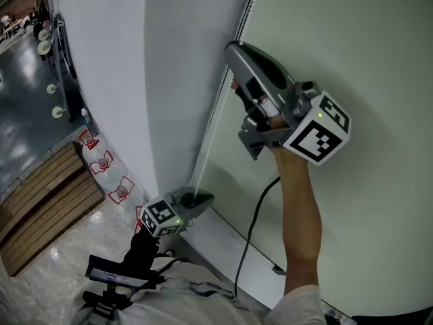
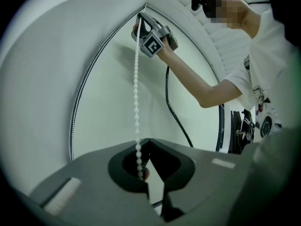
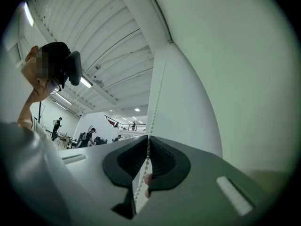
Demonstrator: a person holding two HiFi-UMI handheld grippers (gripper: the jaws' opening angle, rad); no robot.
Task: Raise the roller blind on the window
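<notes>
The bead chain (image 1: 215, 117) runs taut down the right edge of the lowered roller blind (image 1: 183, 59). It looks light, thin and slick, so it is best pinched squarely across the beads. The right gripper (image 1: 232, 49) has its jaws pressed together on it high up. The left gripper (image 1: 202, 198) holds it low, just above the sill (image 1: 223, 239), with its jaws closed round it. The free stretch between them gives room to pull, though the wall (image 1: 352, 46) lies close behind.
</notes>
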